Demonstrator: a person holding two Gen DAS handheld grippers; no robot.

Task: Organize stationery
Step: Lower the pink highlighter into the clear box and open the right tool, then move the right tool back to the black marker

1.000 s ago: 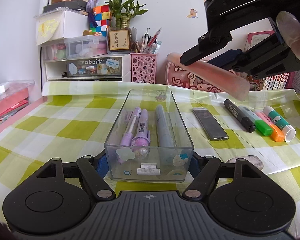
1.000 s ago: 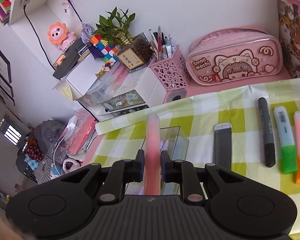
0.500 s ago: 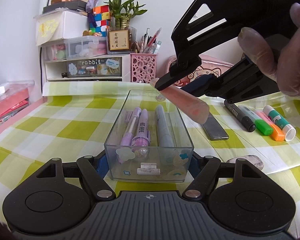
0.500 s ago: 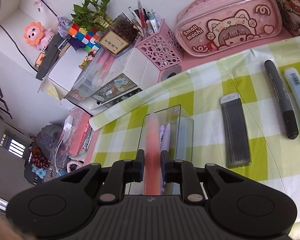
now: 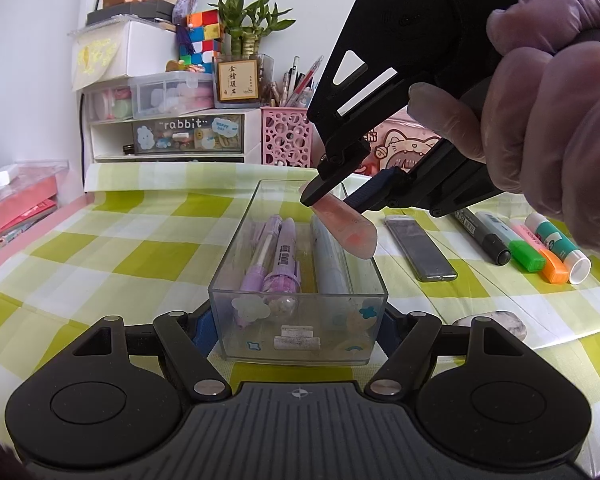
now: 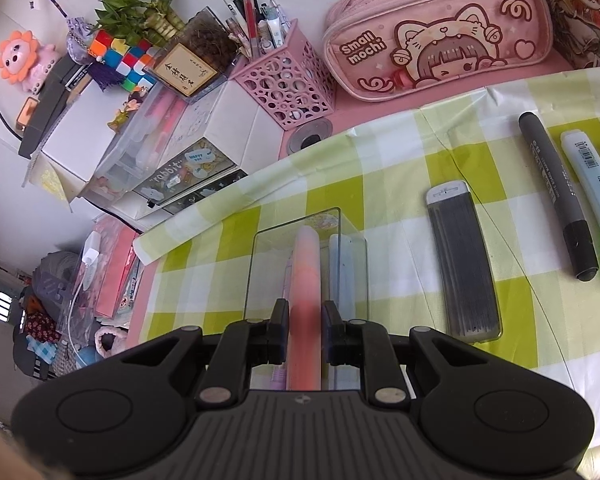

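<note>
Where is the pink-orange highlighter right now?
The pink-orange highlighter is clamped in the right gripper, tilted above the clear organizer box, over its right side beside the grey marker.

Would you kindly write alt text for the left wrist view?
The right gripper holds a pink pen tilted above a clear box of pens, which the left gripper clamps. Markers lie on the checked cloth.

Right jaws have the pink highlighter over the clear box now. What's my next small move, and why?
Probably lower it a little further before letting go. The right gripper is shut on the pink highlighter, which hangs tilted above the clear box, not yet inside. The left gripper clamps the box's near end. The free slot seems to lie between the purple pens and the grey-blue marker.
</note>
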